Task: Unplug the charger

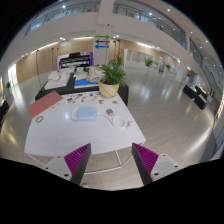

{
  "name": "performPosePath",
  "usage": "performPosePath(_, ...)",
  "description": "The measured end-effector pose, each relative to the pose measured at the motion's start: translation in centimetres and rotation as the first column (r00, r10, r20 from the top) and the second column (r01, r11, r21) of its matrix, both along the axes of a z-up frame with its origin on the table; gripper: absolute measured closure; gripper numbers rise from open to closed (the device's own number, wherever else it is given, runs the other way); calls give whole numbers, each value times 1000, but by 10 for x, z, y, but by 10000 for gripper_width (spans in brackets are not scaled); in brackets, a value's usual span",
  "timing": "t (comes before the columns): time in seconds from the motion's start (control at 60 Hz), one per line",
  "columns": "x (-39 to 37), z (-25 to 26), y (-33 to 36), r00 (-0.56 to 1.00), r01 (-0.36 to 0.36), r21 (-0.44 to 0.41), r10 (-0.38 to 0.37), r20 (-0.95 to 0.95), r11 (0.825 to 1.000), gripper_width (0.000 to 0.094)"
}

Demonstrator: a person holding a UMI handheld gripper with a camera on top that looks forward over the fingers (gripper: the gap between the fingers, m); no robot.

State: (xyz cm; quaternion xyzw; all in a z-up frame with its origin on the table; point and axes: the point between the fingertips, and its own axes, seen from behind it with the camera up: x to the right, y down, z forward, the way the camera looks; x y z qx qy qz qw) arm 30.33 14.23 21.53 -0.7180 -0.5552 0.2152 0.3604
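The gripper is seen spread apart, nothing being held between its two purple pads, and it is held well back from a white surface that lies beyond the fingers. On that surface, a red flat item is seen at about 10 o'clock from the gripper, a pale blue flat object toward 11 o'clock, and a small white object with a thin cord, possibly the charger, near 12 o'clock; it cannot be told whether it is plugged in. A potted green plant in a yellowish pot is placed at the far end of the surface, beside a dark surface bearing white items. A keyboard instrument is seen further back, on a glossy floor.
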Motion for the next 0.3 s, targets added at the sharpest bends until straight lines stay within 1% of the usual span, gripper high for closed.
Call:
performPosePath(0.083, 40, 1, -8, 1000, -11, -11, 11, 1, 1000, 86)
performPosePath(0.15, 57, -1, -6, 1000, -13, -19, 13, -10, 1000, 86)
performPosePath(0.3, 94, 0, 1, 999, -27, 24, 27, -18, 999, 88)
